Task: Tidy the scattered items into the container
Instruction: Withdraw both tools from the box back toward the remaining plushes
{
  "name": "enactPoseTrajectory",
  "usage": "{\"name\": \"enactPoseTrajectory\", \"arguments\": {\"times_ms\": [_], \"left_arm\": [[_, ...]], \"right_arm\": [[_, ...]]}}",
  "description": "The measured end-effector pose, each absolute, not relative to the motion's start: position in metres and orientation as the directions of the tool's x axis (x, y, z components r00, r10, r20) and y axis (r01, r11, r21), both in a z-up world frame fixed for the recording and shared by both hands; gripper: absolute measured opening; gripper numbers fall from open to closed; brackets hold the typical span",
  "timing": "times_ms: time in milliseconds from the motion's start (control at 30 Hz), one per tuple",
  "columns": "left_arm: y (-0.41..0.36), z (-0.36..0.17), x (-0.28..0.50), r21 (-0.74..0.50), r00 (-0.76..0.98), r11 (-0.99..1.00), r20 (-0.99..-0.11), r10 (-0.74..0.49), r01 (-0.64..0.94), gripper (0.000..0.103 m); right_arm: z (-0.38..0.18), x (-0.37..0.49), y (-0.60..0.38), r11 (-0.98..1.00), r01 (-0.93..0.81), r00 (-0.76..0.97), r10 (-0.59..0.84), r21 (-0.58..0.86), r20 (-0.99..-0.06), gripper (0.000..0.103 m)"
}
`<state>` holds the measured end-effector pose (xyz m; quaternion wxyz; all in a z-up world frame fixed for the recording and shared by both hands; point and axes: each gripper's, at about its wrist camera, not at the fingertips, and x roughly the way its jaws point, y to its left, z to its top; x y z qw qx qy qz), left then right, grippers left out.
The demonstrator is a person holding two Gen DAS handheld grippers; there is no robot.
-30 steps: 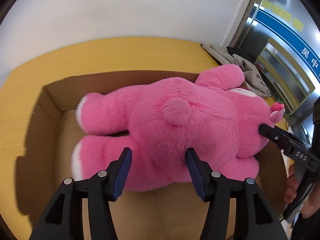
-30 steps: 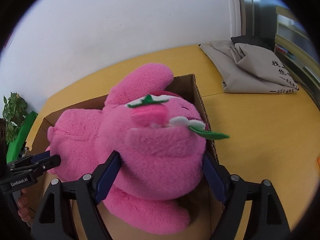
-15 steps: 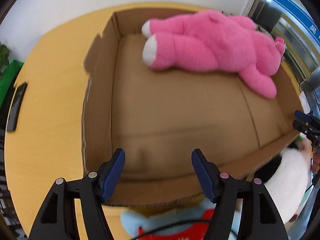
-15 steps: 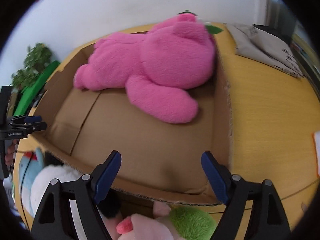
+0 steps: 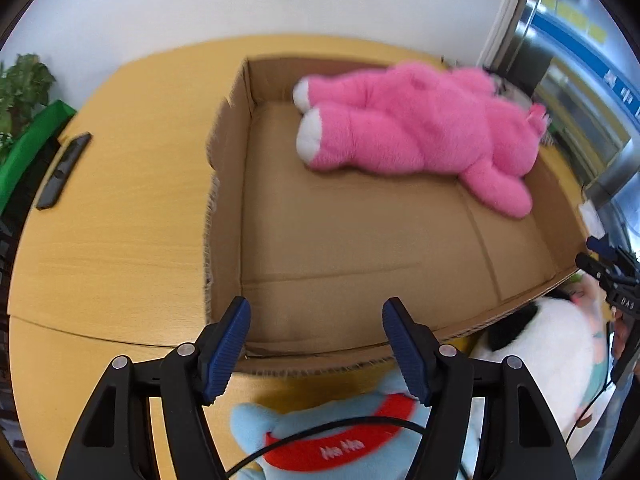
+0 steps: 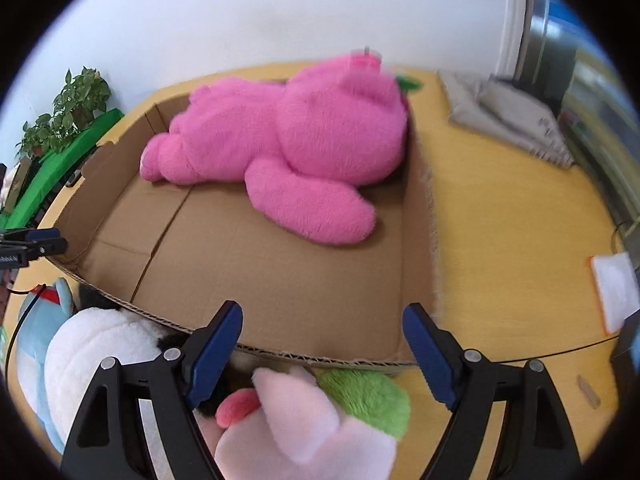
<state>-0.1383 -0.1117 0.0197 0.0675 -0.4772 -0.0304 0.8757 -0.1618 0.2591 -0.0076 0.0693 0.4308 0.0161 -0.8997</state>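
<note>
Trouble would likely come from the cable [image 5: 320,436] draped over the blue plush [image 5: 320,432] snagging as the wide-open, empty left gripper [image 5: 316,344] and right gripper [image 6: 322,350] (also wide, empty) descend, since the pink bear [image 5: 416,132] already lies inside the cardboard box [image 5: 224,200].

A yellow wooden surface [image 6: 500,216] is seen. On it are set a cardboard box [image 5: 224,208], a gray folded cloth [image 6: 508,124], a dark flat gadget [image 5: 64,170], and soft toys [image 6: 100,356] by the box.
</note>
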Motion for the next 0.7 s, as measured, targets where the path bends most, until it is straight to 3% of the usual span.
{"name": "enactPoseTrajectory", "arguments": {"times_ms": [167, 233, 267, 367, 500, 700], "left_arm": [[-0.112, 0.089, -0.058, -0.135, -0.739, -0.987, -0.655, 0.155, -0.086, 0.103], [-0.111, 0.111, -0.023, -0.135, -0.798, -0.987, -0.584, 0.146, -0.082, 0.103], [-0.109, 0.119, -0.009, -0.133, -0.817, -0.988, -0.559, 0.143, -0.082, 0.103], [-0.108, 0.133, 0.029, -0.112, -0.859, -0.992, -0.499, 0.113, -0.066, 0.103], [-0.102, 0.123, 0.054, -0.062, -0.85, -0.997, -0.523, 0.069, -0.043, 0.103], [-0.089, 0.085, 0.067, -0.127, -0.806, -0.991, -0.583, 0.105, -0.038, 0.103]], "right_arm": [[0.052, -0.102, 0.252, -0.988, 0.148, -0.774, -0.139, 0.037, -0.618, 0.088], [0.068, -0.076, 0.247, -0.985, 0.158, -0.806, -0.165, 0.063, -0.569, 0.094], [0.071, -0.064, 0.243, -0.983, 0.167, -0.812, -0.182, 0.079, -0.554, 0.103], [0.071, -0.04, 0.235, -0.981, 0.164, -0.825, -0.192, 0.1, -0.532, 0.103], [0.064, -0.017, 0.231, -0.985, 0.141, -0.83, -0.174, 0.103, -0.53, 0.103], [0.053, 0.007, 0.226, -0.998, 0.061, -0.84, -0.069, 0.032, -0.537, 0.103]]}}
